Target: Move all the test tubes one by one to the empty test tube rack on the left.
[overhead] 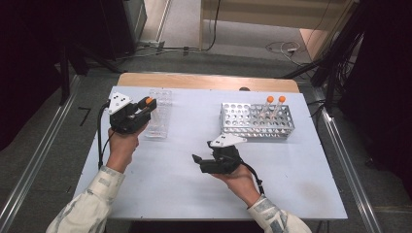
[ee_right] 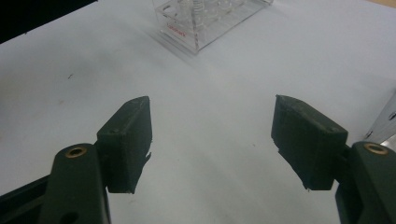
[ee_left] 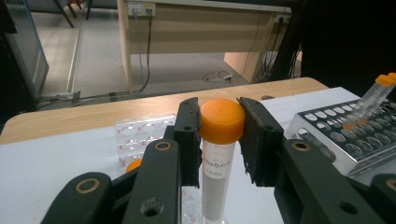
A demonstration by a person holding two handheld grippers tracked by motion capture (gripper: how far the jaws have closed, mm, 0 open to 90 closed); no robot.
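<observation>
Here the left claw is clenched on a tube, its 2 black jaws pressing from either side on the tube's orange cap. In the left gripper view the tube hangs upright between the jaws, its white printed body running down below the cap, with the clear plastic rack on the surface just behind and beneath it. From the high view the left claw sits over that clear rack at the left side of the white surface, the orange cap showing at its tip, and the person's left hand grips the tool from below. The right claw is released, its jaws standing wide apart with nothing between them, bare surface under them and the clear rack farther off. In the high view the right claw rests low near the middle of the surface, pointing left, just in front of the metal rack. That metal rack stands at the right side and holds 2 more orange-capped tubes, both leaning, seen also at the right edge of the left gripper view.
</observation>
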